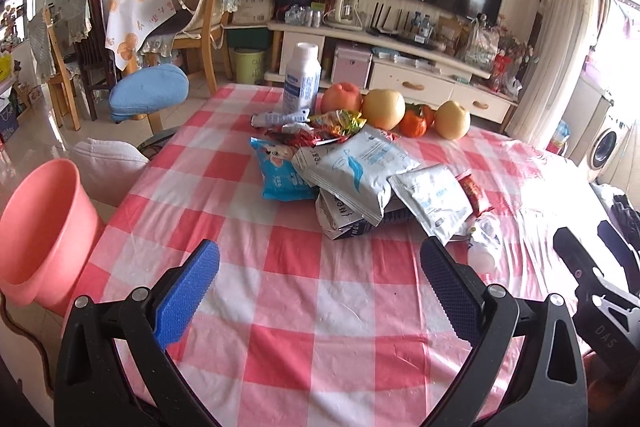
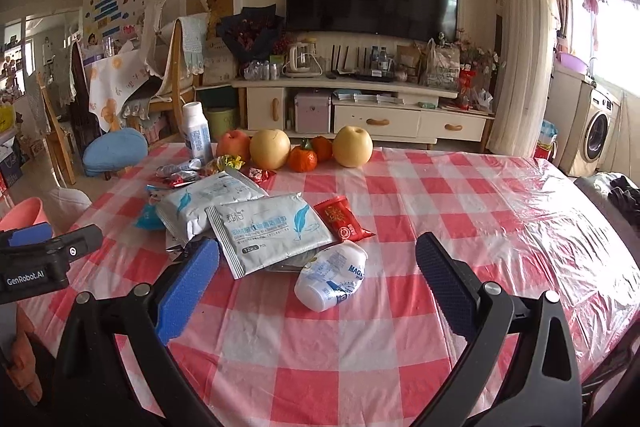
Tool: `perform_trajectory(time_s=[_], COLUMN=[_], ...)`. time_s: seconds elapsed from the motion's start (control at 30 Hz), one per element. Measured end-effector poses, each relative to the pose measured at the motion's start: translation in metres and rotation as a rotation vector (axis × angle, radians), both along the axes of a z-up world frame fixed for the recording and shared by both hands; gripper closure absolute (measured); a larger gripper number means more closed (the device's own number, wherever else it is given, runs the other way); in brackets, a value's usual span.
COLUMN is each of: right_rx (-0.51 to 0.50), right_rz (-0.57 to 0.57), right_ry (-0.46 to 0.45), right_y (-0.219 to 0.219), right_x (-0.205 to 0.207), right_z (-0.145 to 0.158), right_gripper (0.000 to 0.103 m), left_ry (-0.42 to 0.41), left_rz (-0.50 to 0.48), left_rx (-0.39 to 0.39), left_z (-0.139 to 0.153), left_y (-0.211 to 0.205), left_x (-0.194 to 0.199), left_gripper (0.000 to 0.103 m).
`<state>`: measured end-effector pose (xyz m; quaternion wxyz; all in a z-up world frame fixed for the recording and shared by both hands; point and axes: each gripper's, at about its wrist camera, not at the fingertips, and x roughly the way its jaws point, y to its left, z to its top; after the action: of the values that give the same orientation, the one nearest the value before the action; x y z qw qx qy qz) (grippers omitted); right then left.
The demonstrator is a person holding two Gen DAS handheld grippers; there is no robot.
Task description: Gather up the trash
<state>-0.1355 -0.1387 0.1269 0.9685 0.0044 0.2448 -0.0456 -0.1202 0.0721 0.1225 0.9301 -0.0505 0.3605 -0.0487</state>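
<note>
Two grippers hover over the pink-and-white checked tablecloth (image 2: pixel 360 347), both spread wide and holding nothing. Off the left edge waits the pink plastic bin (image 1: pixel 44 227). The left gripper (image 1: pixel 320 291) faces the heap of crinkly foil and plastic wrappers (image 1: pixel 352 171) mid-table: light, limp, slippery stuff, best pinched at a free corner. The right gripper (image 2: pixel 318 287) frames the crushed white plastic bottle (image 2: pixel 332 281) lying on its side, light, probably springy; take it across the middle. Fruit lines the far edge.
</note>
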Motion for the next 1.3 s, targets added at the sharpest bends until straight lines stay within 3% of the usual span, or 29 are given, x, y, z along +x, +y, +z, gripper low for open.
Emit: perform_trajectory(time_s=[0.6,1.3], right_rx=[-0.046,-0.060], right_rz=[0.033,0.041], right_ry=[-0.084,-0.056], right_y=[0.034,0.028], right_x=[-0.036,-0.028], right_z=[0.014,0.004], right_gripper=[0.004,0.004], left_ry=[-0.090,-0.086], left_rz=[0.001,-0.003], left_rx=[0.004,-0.012], left_z=[0.028,0.016], left_y=[0.024,0.025], left_x=[-0.041,-0.038], left_gripper=[0.004,0.004])
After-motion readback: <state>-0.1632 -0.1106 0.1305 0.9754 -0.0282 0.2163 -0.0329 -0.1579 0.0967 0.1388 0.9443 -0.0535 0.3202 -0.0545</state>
